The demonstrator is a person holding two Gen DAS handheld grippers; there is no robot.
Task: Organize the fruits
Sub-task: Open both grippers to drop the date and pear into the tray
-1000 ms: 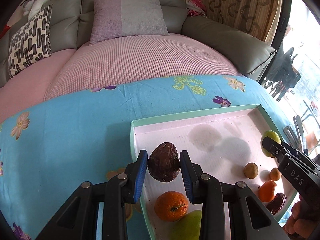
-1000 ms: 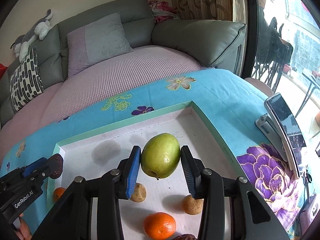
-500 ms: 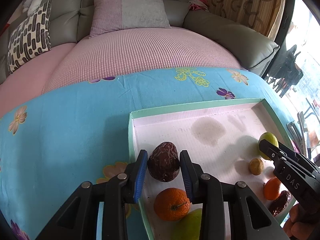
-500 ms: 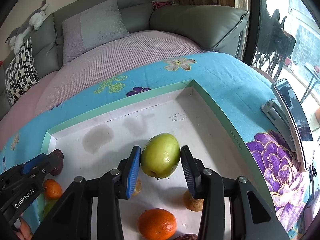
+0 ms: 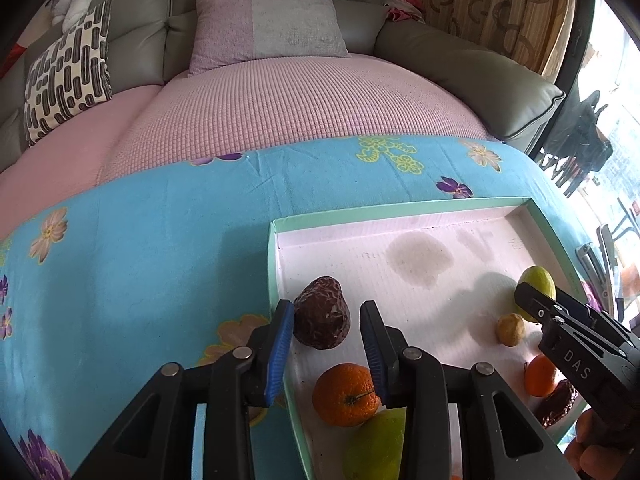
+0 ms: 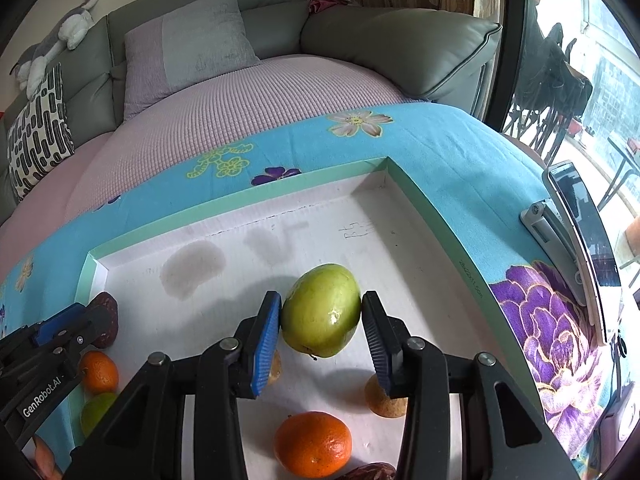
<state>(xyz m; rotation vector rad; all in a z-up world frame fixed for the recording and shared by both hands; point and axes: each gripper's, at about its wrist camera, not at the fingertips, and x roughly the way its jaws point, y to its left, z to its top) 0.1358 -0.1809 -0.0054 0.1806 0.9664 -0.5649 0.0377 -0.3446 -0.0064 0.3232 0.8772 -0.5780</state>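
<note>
Beside the green fruit (image 6: pixel 322 316), 2 oranges (image 6: pixel 313 443)

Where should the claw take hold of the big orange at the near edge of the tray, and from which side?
Probably from above, pads left and right of the orange at its widest middle: it is round and rests on the tray floor. A tan fruit lies close at its far right and a dark fruit at its near edge, so avoid closing front to back.

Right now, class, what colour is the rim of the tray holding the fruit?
Pale mint green, with a white inside; the tray rim shows best in the right wrist view.
</note>
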